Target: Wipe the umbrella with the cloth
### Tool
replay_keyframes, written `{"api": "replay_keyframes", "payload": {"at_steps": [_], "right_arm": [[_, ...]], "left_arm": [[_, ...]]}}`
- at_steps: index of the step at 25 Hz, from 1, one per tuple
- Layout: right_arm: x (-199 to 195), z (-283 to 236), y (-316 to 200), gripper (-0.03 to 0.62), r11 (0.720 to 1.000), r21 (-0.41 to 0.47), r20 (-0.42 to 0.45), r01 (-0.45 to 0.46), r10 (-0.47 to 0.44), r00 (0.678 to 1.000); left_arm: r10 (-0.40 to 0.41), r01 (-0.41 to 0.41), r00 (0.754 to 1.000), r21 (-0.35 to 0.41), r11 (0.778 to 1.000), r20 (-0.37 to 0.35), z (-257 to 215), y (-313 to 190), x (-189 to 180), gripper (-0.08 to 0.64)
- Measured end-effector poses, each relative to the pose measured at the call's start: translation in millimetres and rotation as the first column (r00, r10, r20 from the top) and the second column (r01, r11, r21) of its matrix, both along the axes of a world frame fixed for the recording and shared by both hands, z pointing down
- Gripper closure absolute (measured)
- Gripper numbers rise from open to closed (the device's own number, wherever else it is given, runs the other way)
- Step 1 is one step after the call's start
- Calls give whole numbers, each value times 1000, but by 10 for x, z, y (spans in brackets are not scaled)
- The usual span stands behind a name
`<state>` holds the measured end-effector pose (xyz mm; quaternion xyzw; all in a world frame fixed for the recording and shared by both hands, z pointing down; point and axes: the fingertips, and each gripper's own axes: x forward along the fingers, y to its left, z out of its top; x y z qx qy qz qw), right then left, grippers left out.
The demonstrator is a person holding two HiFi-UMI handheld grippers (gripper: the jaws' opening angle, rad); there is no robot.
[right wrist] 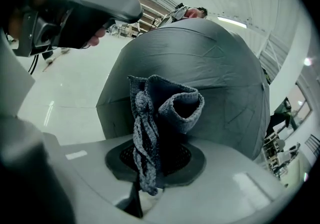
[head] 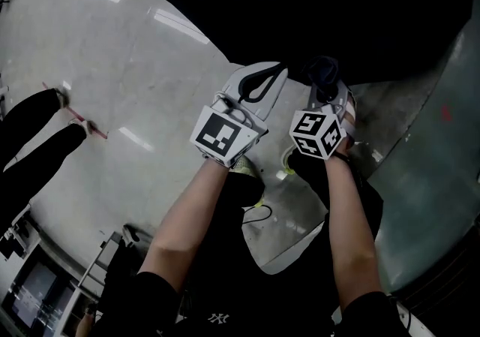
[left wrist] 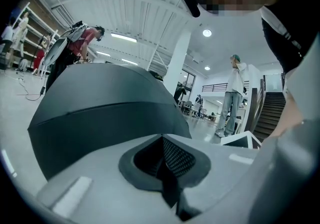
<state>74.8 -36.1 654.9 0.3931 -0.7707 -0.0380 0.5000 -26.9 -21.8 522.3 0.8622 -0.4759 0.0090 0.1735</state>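
Observation:
A large open grey umbrella [head: 439, 155] stands on the floor ahead of me, its canopy filling the top and right of the head view. My right gripper [head: 325, 86] is shut on a dark grey-blue cloth [head: 322, 71], held just short of the canopy. In the right gripper view the cloth [right wrist: 159, 118] sticks up bunched from the jaws of that gripper [right wrist: 150, 170], with the umbrella [right wrist: 220, 73] close behind. My left gripper [head: 257, 85] is beside the right one, shut and holding nothing. Past the closed left gripper [left wrist: 167, 170] the umbrella [left wrist: 100, 103] rises at the left.
The floor [head: 112, 65] is pale and shiny. A person in dark sleeves [head: 34, 129] holds a red stick at the left. Another person [left wrist: 231, 99] stands by a white pillar [left wrist: 175, 66], with stairs [left wrist: 272, 113] behind. Someone bends over [left wrist: 82, 38] beyond the umbrella.

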Motion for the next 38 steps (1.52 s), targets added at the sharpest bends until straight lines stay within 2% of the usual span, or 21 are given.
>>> {"api": "replay_keyframes", "payload": {"at_steps": [7,15,26,33,38], "right_arm": [[-228,310,199,505,1000,-6,14,9,-9,1000],[-521,752,424,505,998,-53,5,46,-45,999],[-853,1227,516,505,991,-89,-19,102,-104,994],[-997,1417,607,505,981,-124,-26,150,-154,988],[-1005,1370,725,505,969,-156,-21,189,-195,981]], "left_arm": [[9,-8,1000,-7,1000,17,235,91,-138,560],[-3,3,1000,-13,1000,19,496,223,-352,560],[-22,22,999,-4,1000,23,704,253,-593,560],[-45,45,999,-12,999,18,803,271,-703,560],[-68,68,998,-36,997,5,749,295,-737,560]]}}
